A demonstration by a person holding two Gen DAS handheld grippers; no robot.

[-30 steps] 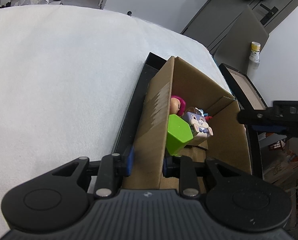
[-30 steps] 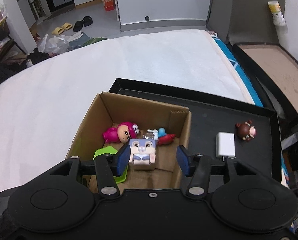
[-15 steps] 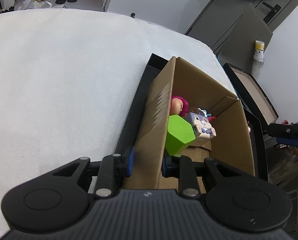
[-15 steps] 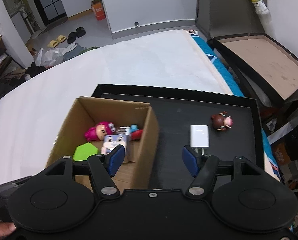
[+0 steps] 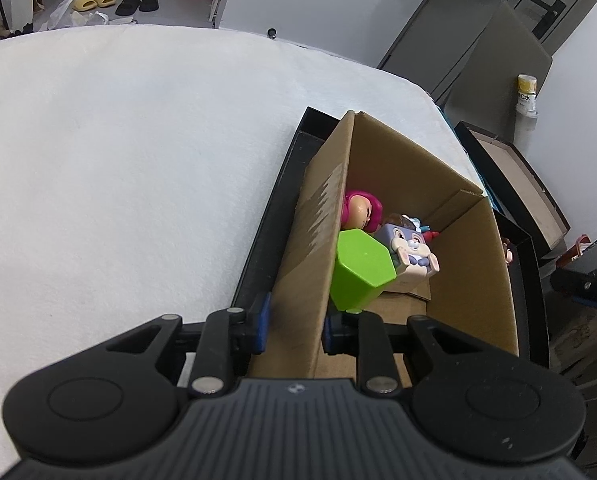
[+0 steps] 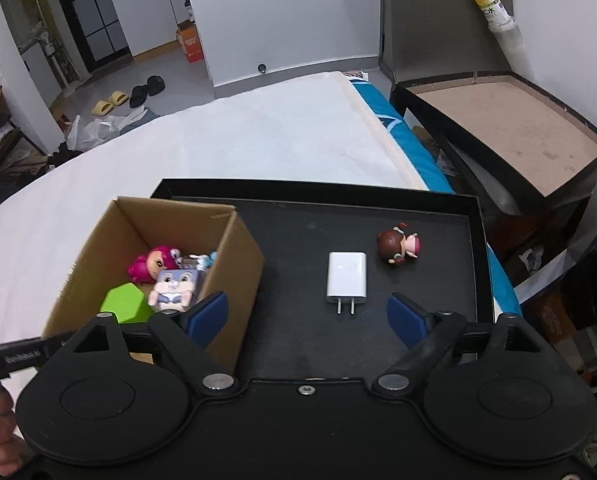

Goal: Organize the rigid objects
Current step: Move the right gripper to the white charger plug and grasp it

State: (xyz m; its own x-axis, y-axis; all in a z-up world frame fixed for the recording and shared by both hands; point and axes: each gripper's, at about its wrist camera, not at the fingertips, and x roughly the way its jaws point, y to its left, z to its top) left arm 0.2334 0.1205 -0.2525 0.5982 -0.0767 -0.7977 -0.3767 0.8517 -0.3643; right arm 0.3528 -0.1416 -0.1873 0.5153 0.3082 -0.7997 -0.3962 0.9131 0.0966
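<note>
We see a white bed cover [image 6: 226, 152] filling the upper left of the right wrist view. On it, across the centre, lies a black tray [image 6: 298, 240]. At lower left an open cardboard box [image 6: 234, 276] stands on the tray, holding a green block [image 6: 124, 304], a bunny cube toy [image 6: 174, 286] and a pink-haired doll [image 6: 152, 266]. Right of the box, a white charger [image 6: 346, 278] lies flat, a brown-haired figurine [image 6: 398, 246] just beside it. Our left gripper [image 5: 294, 322] pinches the box's near wall. Our right gripper [image 6: 307, 316] is opening wide above the tray, holding nothing.
</note>
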